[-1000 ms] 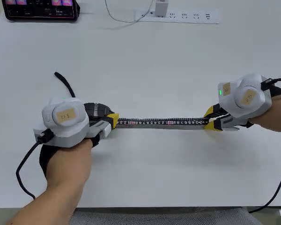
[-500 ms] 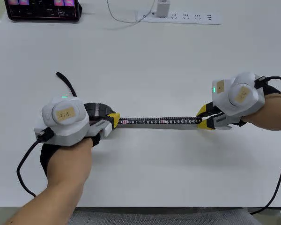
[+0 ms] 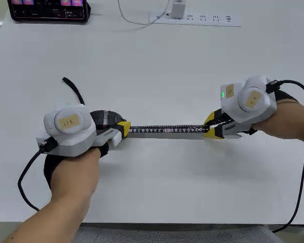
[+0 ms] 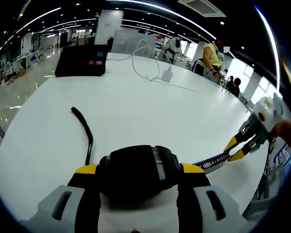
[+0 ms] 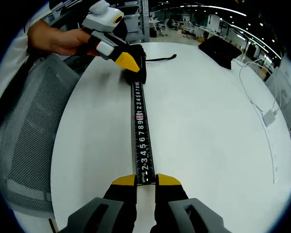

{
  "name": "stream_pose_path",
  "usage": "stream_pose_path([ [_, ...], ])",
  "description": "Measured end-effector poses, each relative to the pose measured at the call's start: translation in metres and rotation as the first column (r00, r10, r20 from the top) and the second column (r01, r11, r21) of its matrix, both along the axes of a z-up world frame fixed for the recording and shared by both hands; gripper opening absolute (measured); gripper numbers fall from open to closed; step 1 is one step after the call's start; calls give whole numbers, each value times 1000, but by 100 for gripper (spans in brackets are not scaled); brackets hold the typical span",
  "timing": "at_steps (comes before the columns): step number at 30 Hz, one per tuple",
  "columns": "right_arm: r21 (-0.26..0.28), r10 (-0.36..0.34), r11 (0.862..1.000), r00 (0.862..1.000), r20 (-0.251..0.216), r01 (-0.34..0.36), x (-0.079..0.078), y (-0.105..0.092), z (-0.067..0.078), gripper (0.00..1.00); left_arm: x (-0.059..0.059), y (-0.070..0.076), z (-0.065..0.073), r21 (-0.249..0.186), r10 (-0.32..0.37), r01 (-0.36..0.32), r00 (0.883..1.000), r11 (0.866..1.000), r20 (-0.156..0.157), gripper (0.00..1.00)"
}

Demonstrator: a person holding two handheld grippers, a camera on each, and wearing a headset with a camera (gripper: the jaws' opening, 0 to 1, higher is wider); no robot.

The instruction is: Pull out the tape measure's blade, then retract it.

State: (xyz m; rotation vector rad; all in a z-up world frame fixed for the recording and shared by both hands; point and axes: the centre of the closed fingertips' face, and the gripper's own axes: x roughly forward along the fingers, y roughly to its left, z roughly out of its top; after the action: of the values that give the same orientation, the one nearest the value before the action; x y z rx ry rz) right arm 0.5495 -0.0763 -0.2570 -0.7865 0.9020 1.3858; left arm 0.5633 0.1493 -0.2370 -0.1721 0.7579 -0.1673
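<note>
Head view: my left gripper clamps the black plastic tape-measure case; my right gripper pinches the tip of the thin steel blade, likely springy and slick.

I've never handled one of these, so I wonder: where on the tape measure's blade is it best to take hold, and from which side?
At the free end of the blade, coming straight along it from the side away from the case. The strip is thin and stretched in a line, so its end slips between the jaws there, as the right gripper holds it.
</note>
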Motion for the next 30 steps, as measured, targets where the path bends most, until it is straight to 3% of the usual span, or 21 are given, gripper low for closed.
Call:
stream_pose_path([
  [30, 61, -2, 998, 1000, 0, 2, 5, 37, 0, 9, 0, 0, 0, -23, 5, -5, 1000, 1000, -1, 60],
])
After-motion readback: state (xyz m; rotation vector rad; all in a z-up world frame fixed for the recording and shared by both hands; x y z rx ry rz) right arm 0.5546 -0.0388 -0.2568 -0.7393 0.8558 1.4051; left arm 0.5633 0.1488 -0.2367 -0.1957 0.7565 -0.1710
